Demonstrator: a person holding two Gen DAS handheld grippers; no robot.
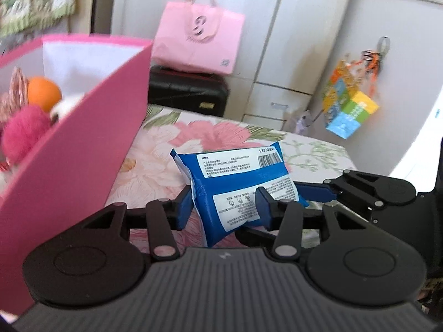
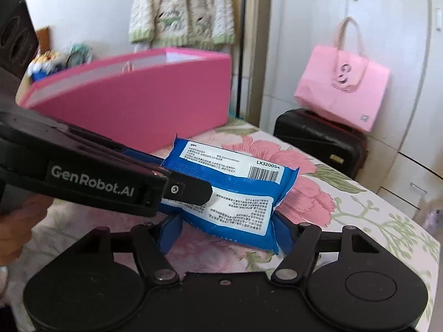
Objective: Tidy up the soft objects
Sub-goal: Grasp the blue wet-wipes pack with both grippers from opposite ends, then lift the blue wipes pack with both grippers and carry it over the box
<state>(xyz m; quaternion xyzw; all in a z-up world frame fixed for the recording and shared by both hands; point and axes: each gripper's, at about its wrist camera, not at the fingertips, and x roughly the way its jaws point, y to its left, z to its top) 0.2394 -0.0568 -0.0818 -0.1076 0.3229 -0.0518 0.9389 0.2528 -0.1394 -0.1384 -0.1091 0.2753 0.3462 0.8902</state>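
Note:
A blue pack of wet wipes [image 1: 235, 171] with white labels lies tilted over the flowered bedspread [image 1: 155, 171]. My left gripper [image 1: 224, 207] is shut on its near end, and the blue pads dent the wrapper. In the right wrist view the same pack [image 2: 229, 193] sits between the spread fingers of my right gripper [image 2: 227, 235], whose pads stand off its sides. A left finger [image 2: 193, 191] crosses over the pack from the left. The pink storage box [image 1: 83, 152] stands just left of the pack. It holds a pink plush toy [image 1: 25, 130] and an orange ball [image 1: 44, 91].
A pink paper bag [image 2: 343, 94] rests on a black suitcase [image 2: 318, 138] beyond the bed's far edge, in front of white cupboards. A colourful cube ornament [image 1: 351, 110] hangs at the right. A knitted cardigan [image 2: 182, 8] hangs behind the box. A person's hand [image 2: 16, 221] shows at the left.

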